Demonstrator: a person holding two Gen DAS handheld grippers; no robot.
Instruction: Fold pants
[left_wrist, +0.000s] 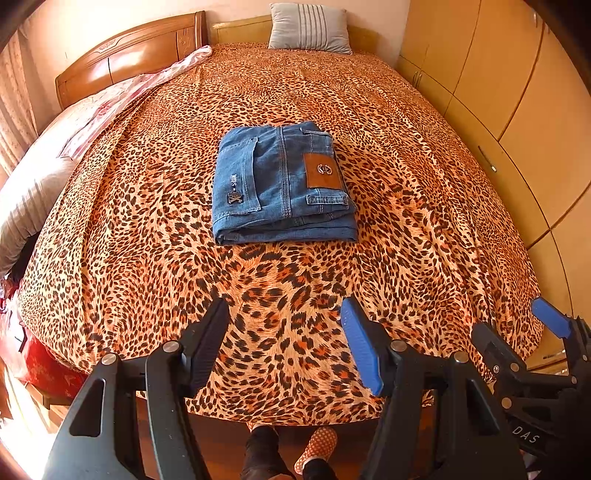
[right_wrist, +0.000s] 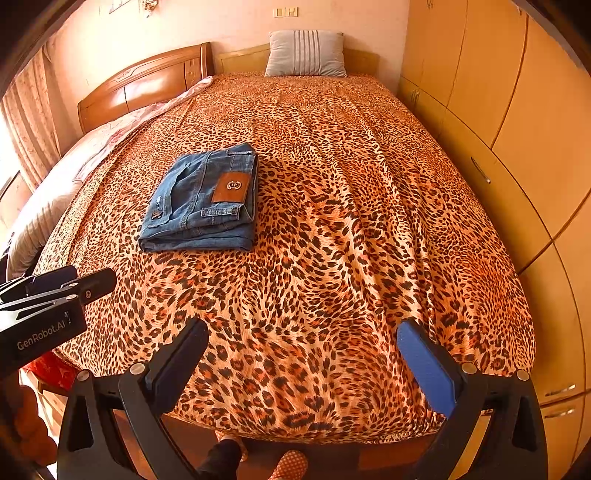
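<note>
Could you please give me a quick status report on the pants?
Left gripper and right gripper open, empty, short of the bed. Jeans folded on leopard bedspread. Nothing in the way.

**Two wrist cameras look down a bed from its foot**

Both fisheye views sit just off the foot of the leopard-print bed, angled downward toward the grey pillow at its head. The left wrist view has the folded jeans nearly centred; the right wrist view, apparently slightly farther right, puts them left of centre. Both share the whole bedspread, wardrobe wall and each other's gripper at the frame edge.
</note>
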